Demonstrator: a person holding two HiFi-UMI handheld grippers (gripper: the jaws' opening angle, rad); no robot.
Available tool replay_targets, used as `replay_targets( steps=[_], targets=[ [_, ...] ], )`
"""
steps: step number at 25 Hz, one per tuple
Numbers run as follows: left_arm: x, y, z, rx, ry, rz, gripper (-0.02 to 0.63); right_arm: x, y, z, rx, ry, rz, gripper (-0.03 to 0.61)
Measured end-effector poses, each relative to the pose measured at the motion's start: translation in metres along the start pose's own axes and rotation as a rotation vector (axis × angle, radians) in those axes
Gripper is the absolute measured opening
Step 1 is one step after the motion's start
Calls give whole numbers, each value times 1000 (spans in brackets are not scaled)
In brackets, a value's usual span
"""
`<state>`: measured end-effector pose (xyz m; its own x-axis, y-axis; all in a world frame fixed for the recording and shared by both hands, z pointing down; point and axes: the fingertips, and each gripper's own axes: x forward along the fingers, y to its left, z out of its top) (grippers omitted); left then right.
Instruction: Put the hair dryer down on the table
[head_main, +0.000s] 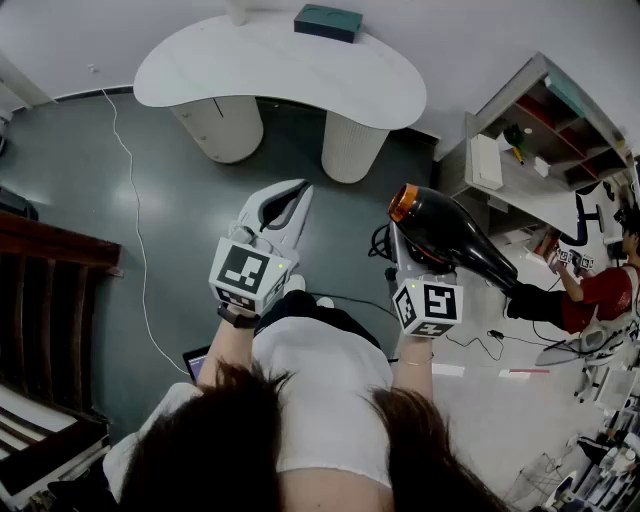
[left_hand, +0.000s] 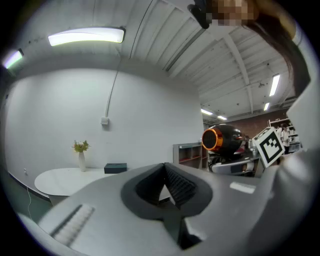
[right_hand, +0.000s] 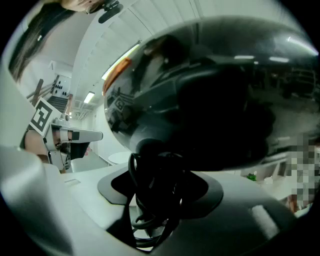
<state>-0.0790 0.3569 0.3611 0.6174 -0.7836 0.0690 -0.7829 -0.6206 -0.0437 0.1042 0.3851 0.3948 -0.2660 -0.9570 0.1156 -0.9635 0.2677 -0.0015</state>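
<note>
White curved bench (head_main: 270, 70) on two round pedestals, against a plain white wall (left_hand: 60, 115). Dark teal box (head_main: 328, 22) and small vase (left_hand: 81, 161) stand on top. Glossy grey floor (head_main: 90, 180), white cable (head_main: 139, 260) trailing across it. Open shelf unit (head_main: 545, 130) at right (contents unclear). Ceiling strip light (left_hand: 86, 36) lit.

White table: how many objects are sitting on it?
2. A vase of flowers stands by the white table's far edge; a dark teal box lies right of it. The head view crops that edge, so more may be hidden.
</note>
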Motion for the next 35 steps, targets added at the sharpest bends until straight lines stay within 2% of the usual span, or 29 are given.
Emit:
replay_targets(
  steps=[7, 14, 22, 29, 35],
  targets=[
    [-11, -9, -5, -2, -12, -7, 58, -12, 4, -2, 43, -9, 22, 225],
    [12, 8, -12, -14, -7, -9, 57, 16, -3, -3, 51, 2, 26, 225],
    [88, 61, -14, -22, -4, -45, 57, 101, -27, 9, 42, 10, 7, 225],
    [162, 129, 2, 6, -19, -59, 57, 196, -56, 32, 33, 4, -17, 225],
    [197, 179, 2, 11, -12, -66, 57, 258, -62, 39, 52, 7, -36, 226]
  ],
)
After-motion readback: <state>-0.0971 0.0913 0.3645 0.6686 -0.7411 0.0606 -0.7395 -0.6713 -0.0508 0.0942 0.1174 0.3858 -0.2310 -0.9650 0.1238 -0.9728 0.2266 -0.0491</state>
